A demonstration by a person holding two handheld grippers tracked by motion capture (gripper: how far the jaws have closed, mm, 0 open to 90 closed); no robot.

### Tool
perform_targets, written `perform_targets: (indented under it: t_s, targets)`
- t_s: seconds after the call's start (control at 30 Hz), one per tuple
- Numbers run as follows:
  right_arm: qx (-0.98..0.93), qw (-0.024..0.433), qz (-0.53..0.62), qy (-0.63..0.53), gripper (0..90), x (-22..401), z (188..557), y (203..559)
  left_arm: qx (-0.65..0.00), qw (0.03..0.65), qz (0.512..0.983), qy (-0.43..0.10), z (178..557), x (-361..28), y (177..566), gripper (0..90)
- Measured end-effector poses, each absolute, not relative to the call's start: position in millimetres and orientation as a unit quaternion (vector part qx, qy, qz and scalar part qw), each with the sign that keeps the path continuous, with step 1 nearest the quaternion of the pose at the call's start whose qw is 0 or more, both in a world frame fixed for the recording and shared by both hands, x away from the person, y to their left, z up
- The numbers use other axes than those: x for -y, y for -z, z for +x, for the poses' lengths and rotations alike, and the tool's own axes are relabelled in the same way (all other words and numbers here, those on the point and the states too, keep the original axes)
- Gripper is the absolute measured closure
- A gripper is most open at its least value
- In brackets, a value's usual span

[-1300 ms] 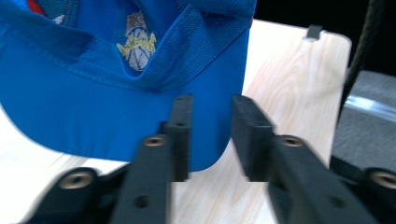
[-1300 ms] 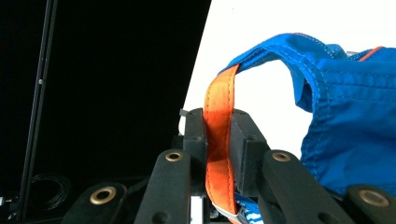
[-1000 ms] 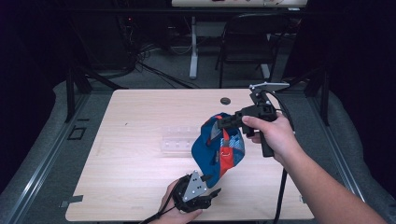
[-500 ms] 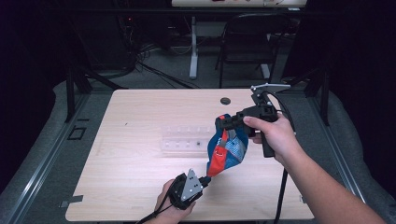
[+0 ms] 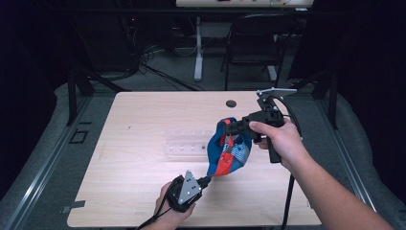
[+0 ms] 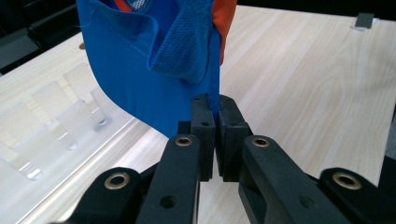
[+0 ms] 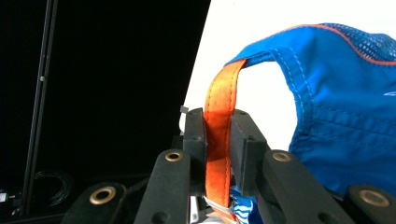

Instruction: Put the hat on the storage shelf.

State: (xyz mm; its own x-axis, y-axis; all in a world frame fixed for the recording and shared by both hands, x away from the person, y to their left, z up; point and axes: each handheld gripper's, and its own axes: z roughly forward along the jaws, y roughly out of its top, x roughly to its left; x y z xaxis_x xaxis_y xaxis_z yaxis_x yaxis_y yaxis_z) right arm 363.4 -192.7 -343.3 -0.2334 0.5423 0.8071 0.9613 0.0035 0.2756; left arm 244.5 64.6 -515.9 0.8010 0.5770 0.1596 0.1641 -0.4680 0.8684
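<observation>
A blue and orange fabric bag hangs in the air over the right half of the table. My right gripper is shut on its orange strap at the top, held by a hand coming from the right. My left gripper, near the table's front edge, is shut on the bag's lower blue edge. In the left gripper view the blue cloth hangs above the jaws with a mesh fold beside it. The bag is stretched between the two grippers, clear of the table.
A clear plastic rack lies on the wooden table just left of the bag. A small dark round hole marks the far edge. Dark floor, a chair and table legs stand beyond.
The bag has gone from spread wide to narrow and hanging. My left gripper moved left along the front edge and kept its hold; the right gripper stayed nearly in place.
</observation>
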Motion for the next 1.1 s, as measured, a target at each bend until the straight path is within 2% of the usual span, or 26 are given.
perform_targets:
  t_s: [0.43, 0.73, 1.1]
  targets:
    - [0.662, 0.253, -0.569, 0.417, 78.3, 191.9, 364.5, 351.2, -0.244, 0.494, 0.802, -0.231, 259.5, -79.6, 502.4, 88.3]
    - [0.660, 0.248, -0.577, 0.413, 78.2, 193.6, 367.5, 358.6, -0.251, 0.514, 0.780, -0.255, 277.8, -87.0, 494.5, 88.3]
    - [0.659, 0.249, -0.582, 0.407, 78.2, 191.5, 375.2, 369.2, -0.243, 0.519, 0.776, -0.262, 297.7, -88.4, 497.9, 88.4]
